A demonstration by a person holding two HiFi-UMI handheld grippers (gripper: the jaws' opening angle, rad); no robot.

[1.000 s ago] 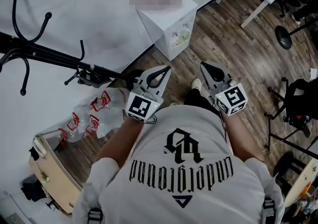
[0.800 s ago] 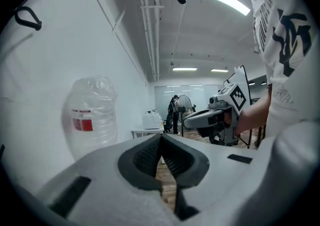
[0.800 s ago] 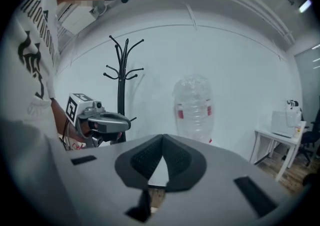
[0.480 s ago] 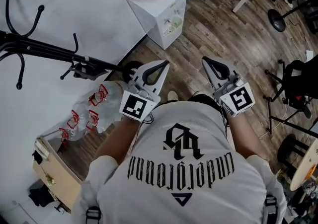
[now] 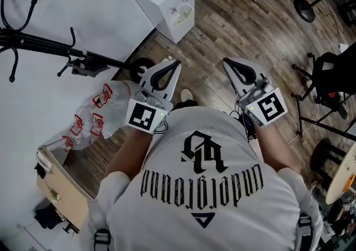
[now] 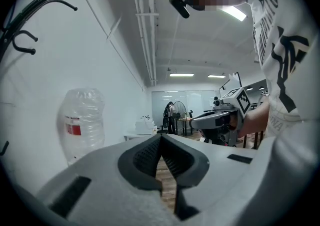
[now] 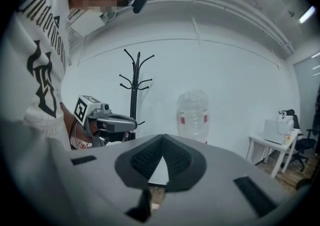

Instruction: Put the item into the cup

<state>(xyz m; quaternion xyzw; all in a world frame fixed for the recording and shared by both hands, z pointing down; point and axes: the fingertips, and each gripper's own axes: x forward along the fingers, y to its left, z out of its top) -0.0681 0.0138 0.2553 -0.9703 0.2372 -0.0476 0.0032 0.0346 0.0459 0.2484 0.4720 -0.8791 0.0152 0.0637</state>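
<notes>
Pressed together at the tips, nothing pinched: jaws of the left gripper (image 5: 176,64) and of the right gripper (image 5: 225,60), both held out ahead of a white printed T-shirt (image 5: 200,188), above the wood-plank floor (image 5: 222,21). Same story in each gripper view: ribbed pads (image 6: 147,155) meeting at a point, only floor visible through the gap lower down.

Cannot tell from any view where the item or the cup is.

Seen from the head only: crumpled clear bags with red print (image 5: 92,124) by the white wall, a wooden box (image 5: 58,188) at lower left, a white cabinet (image 5: 167,2) further along the wall. Seen properly from the gripper views only: a large clear water bottle (image 6: 82,125) with a red label, upright against the wall. Coat rack (image 7: 134,87) upright in the right gripper view, but from the head foreshortened to a black pole with hooks across the wall.

Left gripper view alone: a long room with ceiling lights (image 6: 181,75), a standing fan (image 6: 179,112) far off. Right gripper view alone: a white bench (image 7: 260,142) with an office chair (image 7: 300,145) beside it.

Lower half of the head view taken up by the T-shirt, with the floor under it hidden.
</notes>
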